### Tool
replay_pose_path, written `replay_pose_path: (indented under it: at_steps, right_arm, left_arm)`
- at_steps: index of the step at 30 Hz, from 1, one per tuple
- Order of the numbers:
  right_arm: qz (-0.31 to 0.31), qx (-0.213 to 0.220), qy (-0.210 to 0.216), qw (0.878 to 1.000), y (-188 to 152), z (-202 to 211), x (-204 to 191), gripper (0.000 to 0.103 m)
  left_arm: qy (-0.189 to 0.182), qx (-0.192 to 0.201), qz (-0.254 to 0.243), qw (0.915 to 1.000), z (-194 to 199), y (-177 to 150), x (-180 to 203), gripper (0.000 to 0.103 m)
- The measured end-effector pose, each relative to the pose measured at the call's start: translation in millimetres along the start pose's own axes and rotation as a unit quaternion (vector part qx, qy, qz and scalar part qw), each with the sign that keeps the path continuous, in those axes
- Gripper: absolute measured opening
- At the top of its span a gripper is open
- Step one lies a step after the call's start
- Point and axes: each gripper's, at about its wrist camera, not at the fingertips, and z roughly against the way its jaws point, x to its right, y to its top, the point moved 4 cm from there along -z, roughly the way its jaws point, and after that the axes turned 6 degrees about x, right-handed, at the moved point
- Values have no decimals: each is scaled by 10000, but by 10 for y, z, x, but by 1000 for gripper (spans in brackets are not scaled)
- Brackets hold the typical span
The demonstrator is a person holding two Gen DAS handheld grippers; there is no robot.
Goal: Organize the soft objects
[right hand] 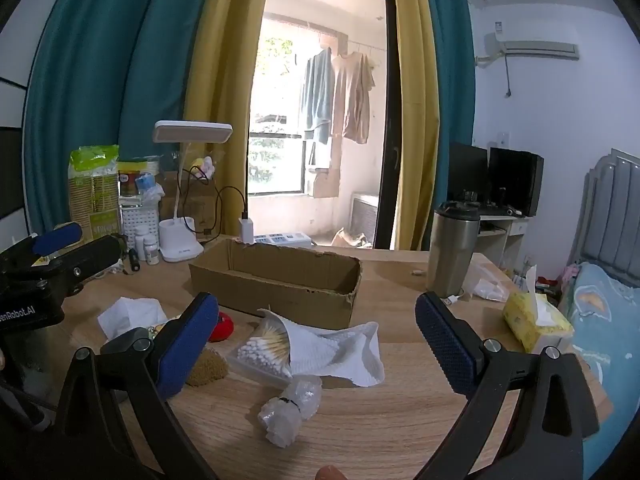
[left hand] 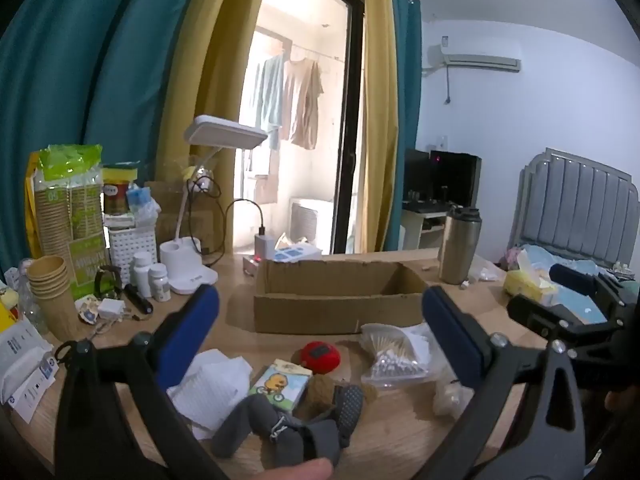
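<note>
An open cardboard box (left hand: 340, 300) (right hand: 280, 280) lies across the middle of the wooden desk. In front of it sit a red plush piece (left hand: 320, 356), a brown fuzzy piece (left hand: 320, 392), grey socks (left hand: 288, 432), a duck-print tissue pack (left hand: 280, 384) and a white cloth (right hand: 340, 352) draped over a cotton swab pack (right hand: 264, 352). A bubble-wrap roll (right hand: 288, 408) lies nearest the front. My left gripper (left hand: 320, 336) hovers open above the socks and plush. My right gripper (right hand: 316, 340) hovers open above the white cloth. Neither touches anything.
A desk lamp (left hand: 188, 256), paper cups (left hand: 52, 292), pill bottles (left hand: 148, 274) and a charger crowd the back left. A steel tumbler (right hand: 452, 252) and a yellow tissue pack (right hand: 536, 320) stand at the right. Crumpled white paper (left hand: 208, 388) lies left of the socks. A bed lies beyond the desk's right edge.
</note>
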Motion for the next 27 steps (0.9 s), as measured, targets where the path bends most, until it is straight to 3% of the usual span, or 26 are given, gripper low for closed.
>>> replay_pose_path:
  at_steps: [27]
  right_arm:
    - [-87, -135, 74, 9998, -64, -38, 1, 101]
  left_arm:
    - [-7, -12, -10, 10000, -12, -15, 9, 102]
